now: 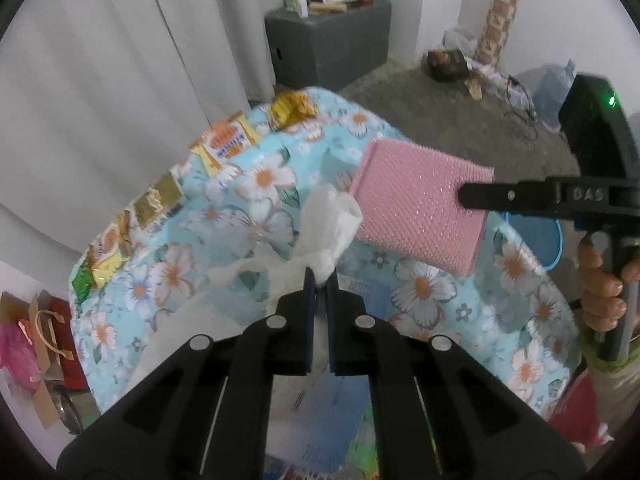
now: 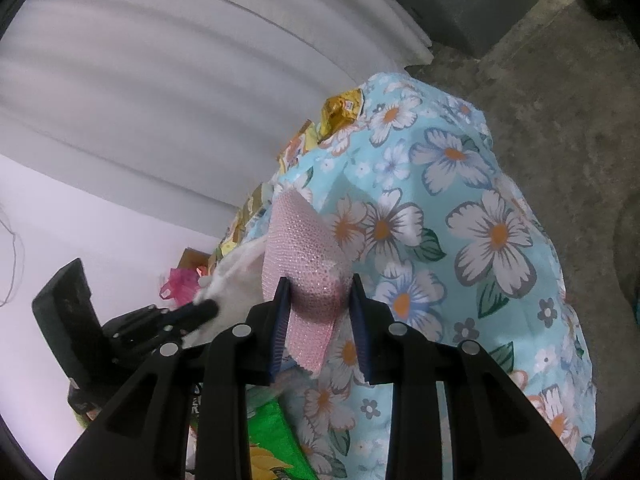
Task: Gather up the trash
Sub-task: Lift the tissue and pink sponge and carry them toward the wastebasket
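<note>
A crumpled white tissue (image 1: 328,224) rises off the blue floral tablecloth (image 1: 248,208), pinched at its lower end by my left gripper (image 1: 321,280), whose jaws stand nearly together. My right gripper (image 2: 318,292) is shut on one end of a pink studded pouch (image 2: 308,256) and holds it above the table. In the left wrist view the same pouch (image 1: 420,204) hangs at the right gripper (image 1: 474,196), just right of the tissue. Several snack wrappers (image 1: 228,144) in gold, orange and yellow lie along the table's far edge. The left gripper (image 2: 200,308) and the tissue (image 2: 236,272) show at the left of the right wrist view.
A grey box (image 1: 328,40) with clutter on top stands by the curtain. A blue bucket (image 1: 536,236) sits on the concrete floor beyond the table. Paper gift bags (image 1: 44,340) lie at the lower left. Blue paper (image 1: 332,412) and a green bag (image 2: 268,432) lie below the grippers.
</note>
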A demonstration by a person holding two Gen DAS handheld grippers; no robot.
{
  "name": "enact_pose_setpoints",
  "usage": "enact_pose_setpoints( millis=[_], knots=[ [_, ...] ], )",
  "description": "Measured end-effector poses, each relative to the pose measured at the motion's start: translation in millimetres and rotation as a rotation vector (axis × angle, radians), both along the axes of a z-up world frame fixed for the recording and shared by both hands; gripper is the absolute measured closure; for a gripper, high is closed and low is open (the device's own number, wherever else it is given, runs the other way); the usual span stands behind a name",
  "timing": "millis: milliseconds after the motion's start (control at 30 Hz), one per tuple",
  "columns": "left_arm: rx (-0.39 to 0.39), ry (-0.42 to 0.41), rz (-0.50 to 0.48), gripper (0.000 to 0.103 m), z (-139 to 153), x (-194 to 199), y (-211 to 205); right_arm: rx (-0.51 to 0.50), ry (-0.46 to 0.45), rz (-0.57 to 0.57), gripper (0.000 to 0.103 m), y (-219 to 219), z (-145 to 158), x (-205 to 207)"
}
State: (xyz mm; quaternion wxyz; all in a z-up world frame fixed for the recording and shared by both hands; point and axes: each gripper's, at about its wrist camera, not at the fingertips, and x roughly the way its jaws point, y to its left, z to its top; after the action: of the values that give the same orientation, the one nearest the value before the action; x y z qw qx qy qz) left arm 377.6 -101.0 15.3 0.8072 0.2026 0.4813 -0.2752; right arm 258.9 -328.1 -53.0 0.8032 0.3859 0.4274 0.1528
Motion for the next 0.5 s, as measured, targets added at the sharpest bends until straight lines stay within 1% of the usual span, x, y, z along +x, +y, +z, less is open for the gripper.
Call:
enact_pose_setpoints(
  millis=[233,400,500],
  knots=[
    [-0.077,-0.067,0.003,0.100,48,-19,10,-0.001,-0.051,-0.008,0.074,-6,28,-22],
    [-0.107,-0.107,-0.019,0.100,72,-39,3,0.000,-0.101,-0.023,0.074,-16,52,-47],
    [-0.106,-0.143,-0.033,0.100,84,-50,-8,-0.006,-0.130,-0.038,0.074,-27,65,-66]
  ],
)
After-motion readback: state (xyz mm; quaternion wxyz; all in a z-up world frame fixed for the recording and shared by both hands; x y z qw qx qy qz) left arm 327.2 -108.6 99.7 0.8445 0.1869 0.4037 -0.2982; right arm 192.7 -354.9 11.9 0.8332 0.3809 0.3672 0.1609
